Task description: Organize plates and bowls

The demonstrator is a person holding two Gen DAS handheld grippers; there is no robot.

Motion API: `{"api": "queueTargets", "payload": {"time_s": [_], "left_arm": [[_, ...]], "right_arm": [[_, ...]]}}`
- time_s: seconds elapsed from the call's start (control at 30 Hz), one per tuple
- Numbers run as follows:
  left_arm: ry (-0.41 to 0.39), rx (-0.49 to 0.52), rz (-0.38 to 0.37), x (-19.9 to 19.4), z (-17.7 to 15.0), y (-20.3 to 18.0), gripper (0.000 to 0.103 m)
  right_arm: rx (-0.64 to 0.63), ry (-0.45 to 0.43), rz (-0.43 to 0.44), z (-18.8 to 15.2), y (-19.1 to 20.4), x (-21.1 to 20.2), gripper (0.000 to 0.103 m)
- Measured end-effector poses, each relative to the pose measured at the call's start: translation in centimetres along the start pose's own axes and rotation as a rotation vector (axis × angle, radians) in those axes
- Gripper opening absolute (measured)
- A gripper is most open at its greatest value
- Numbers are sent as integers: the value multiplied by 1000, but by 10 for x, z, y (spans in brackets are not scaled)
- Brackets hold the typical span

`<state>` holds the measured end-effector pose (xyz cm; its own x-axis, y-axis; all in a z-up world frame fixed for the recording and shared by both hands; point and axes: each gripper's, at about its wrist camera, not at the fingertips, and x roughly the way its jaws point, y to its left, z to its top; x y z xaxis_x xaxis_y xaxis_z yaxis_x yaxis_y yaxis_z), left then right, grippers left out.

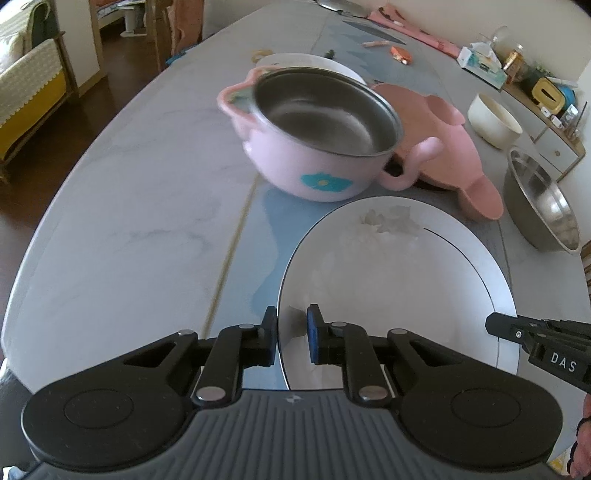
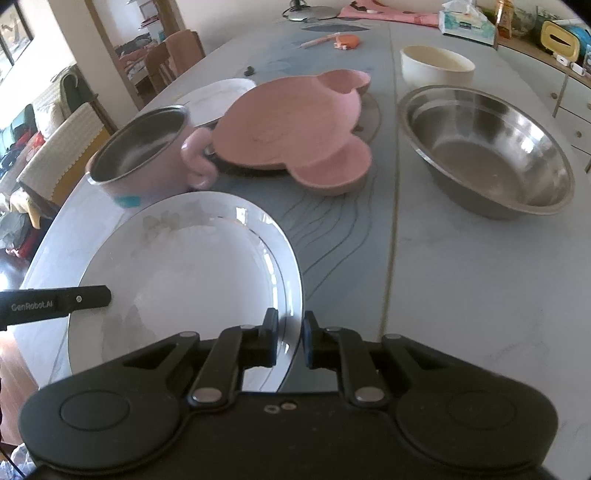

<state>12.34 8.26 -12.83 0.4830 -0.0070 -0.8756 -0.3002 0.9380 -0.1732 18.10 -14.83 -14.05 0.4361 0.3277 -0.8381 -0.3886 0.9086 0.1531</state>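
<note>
A large white plate [image 1: 399,291] lies on the table close in front; it also shows in the right wrist view [image 2: 184,280]. My left gripper [image 1: 291,334] straddles the plate's left rim, jaws narrowly apart around it. My right gripper [image 2: 290,339] straddles the plate's right rim in the same way. Whether either pinches the rim is unclear. Behind the plate stands a pink steel-lined bowl with handles [image 1: 317,140], which also shows in the right wrist view [image 2: 147,151]. A pink bear-shaped plate [image 2: 291,129] lies beside it.
A steel bowl [image 2: 487,151] and a cream bowl [image 2: 436,68] stand to the right. Another white plate [image 2: 218,96] lies behind the pink bowl. Tissue box [image 2: 467,22] and clutter line the far right. The table edge [image 1: 74,177] curves along the left, with chairs beyond.
</note>
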Motion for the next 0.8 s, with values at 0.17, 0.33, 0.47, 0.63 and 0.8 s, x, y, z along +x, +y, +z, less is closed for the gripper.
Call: {"api": "queueTargets", "payload": {"time_s": [0.17,0.33,0.47,0.63,0.8], "left_arm": [[-10,-19,36,-9,-5,25,15],[-21,-48,77,-17,-6,55,16],[-31,-62,109,-21,-3,73,16],[-33,-57,121,-21,1,81,16],[-33,-43,137,-20,-2,79,17]], "right_arm": [[-34,22,24,-3,26,5,14],[-97,40,56,-1,58,11,14],[-130,44,79,0,79,14,14],[-131,56,80,2,89,18,14],[-137,58,78,1,92,19,14]]}}
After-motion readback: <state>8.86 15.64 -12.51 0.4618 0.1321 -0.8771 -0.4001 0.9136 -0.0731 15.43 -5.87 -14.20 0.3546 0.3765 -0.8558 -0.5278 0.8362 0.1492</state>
